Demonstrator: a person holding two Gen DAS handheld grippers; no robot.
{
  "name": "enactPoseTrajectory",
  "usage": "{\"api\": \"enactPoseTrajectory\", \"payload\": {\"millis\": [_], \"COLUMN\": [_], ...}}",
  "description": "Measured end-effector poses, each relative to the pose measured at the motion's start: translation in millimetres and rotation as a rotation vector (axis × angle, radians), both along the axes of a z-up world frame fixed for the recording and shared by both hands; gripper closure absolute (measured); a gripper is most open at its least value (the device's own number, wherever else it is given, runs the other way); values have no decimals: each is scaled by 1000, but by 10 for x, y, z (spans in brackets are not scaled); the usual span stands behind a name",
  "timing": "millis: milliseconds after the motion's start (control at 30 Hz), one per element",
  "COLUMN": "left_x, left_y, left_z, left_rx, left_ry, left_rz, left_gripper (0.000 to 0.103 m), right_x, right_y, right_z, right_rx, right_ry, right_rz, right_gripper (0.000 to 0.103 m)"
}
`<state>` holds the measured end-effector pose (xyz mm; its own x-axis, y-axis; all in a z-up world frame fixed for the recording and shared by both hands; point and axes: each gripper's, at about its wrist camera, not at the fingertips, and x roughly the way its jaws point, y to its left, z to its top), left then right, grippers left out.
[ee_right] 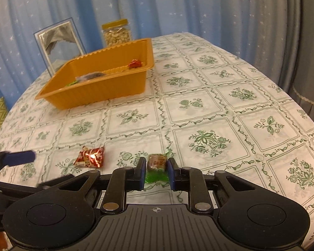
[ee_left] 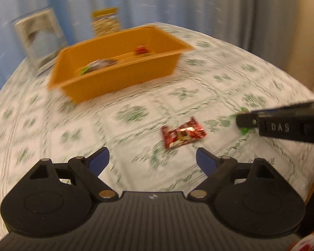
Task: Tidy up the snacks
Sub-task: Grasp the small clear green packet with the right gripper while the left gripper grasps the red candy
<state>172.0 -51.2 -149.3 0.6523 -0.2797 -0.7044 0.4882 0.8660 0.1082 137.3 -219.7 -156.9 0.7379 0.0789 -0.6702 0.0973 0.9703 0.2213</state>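
A red foil snack packet (ee_left: pixel 183 132) lies on the patterned tablecloth, just ahead of my left gripper (ee_left: pixel 152 160), whose blue pads stand wide open with nothing between them. The same red packet (ee_right: pixel 90 156) shows in the right wrist view, with one left fingertip (ee_right: pixel 21 156) beside it. My right gripper (ee_right: pixel 156 172) is shut on a green-wrapped brown candy (ee_right: pixel 157 163) close to the cloth. That green candy (ee_left: pixel 243 121) peeks out beside the right gripper's finger at the right edge of the left wrist view. An orange divided tray (ee_right: pixel 98 92) holds a few snacks at the back left.
Behind the orange tray (ee_left: pixel 115 83) stand a jar of cashews (ee_right: pixel 116 33) with a yellow lid and a framed picture (ee_right: pixel 58 41). Blue star-print curtains hang behind the table. The tablecloth (ee_right: pixel 219 113) is bare to the right of the tray.
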Motion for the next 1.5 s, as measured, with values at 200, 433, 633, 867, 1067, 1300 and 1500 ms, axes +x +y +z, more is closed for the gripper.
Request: {"api": "enactPoseTrajectory", "payload": {"millis": [200, 433, 633, 867, 1067, 1300, 1500], "left_x": [190, 370, 294, 153, 58, 36, 25], "left_y": [-196, -249, -236, -221, -18, -56, -47], "left_z": [-134, -162, -151, -124, -107, -117, -121], "left_rx": [28, -23, -94, -93, -101, -78, -89], "left_ry": [1, 19, 54, 46, 45, 24, 20], "left_rz": [-103, -116, -96, -17, 81, 86, 101], "left_gripper": [24, 31, 63, 82, 82, 81, 81], "right_x": [49, 80, 110, 116, 109, 121, 144], "right_y": [-71, -117, -113, -71, 25, 104, 158], "right_z": [-26, -52, -59, -69, -77, -108, -129], "right_rx": [17, 20, 4, -35, -85, -140, -183], "right_ry": [5, -4, -11, -13, -18, -29, -35], "right_rz": [-27, -41, -40, -21, 18, 21, 20], "right_gripper": [81, 81, 81, 80, 68, 66, 67]}}
